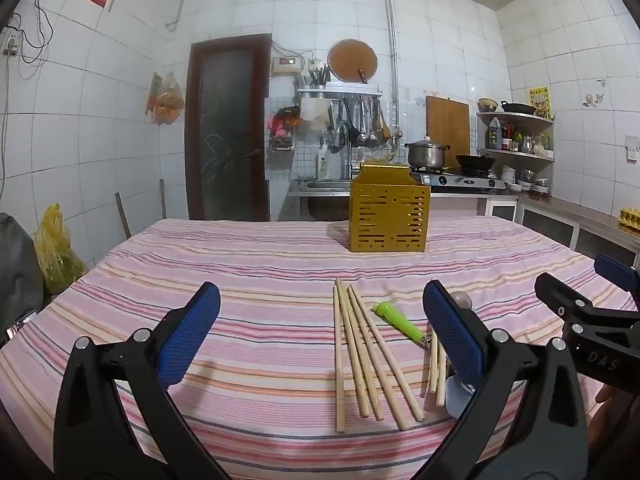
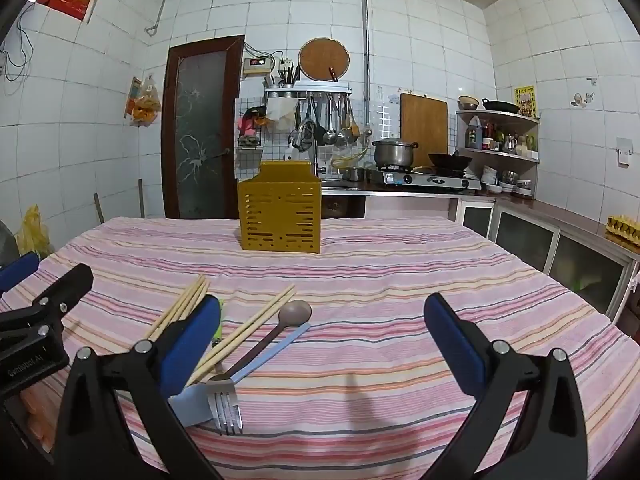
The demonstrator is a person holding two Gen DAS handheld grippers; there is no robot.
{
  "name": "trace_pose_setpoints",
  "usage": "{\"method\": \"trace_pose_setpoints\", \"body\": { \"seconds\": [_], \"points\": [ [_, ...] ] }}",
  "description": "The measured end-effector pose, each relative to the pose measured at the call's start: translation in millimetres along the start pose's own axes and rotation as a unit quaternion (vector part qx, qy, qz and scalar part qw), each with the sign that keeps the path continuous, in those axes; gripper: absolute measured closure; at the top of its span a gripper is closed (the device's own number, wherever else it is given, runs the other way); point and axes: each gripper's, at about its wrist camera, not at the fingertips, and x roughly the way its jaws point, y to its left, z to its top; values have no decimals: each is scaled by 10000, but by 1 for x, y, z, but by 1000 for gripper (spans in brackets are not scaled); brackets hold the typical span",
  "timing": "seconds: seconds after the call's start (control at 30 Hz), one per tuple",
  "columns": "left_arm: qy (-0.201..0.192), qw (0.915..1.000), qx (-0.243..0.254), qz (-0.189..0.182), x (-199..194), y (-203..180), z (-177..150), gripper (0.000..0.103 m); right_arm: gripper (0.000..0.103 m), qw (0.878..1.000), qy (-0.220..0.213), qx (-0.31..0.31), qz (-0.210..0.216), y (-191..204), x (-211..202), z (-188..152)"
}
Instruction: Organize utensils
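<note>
Wooden chopsticks lie fanned on the striped tabletop, with a green-handled utensil just beside them on the right. A fork, a brown spoon and a pale blue spatula lie crossed near them. A gold slotted utensil holder stands upright farther back. The left tool and right tool hover spread wide, gripping nothing.

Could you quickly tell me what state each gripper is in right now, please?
Left gripper: open, holding nothing, above the chopsticks.
Right gripper: open, holding nothing, near the fork.
</note>
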Motion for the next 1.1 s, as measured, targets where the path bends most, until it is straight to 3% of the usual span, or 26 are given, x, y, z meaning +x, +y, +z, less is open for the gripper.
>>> {"method": "trace_pose_setpoints", "body": {
  "seconds": [1.1],
  "points": [
    [-34,10000,-7,12,-1,-7,1,5,4,9999,46,-120,-83,7,-1,3]
  ]
}}
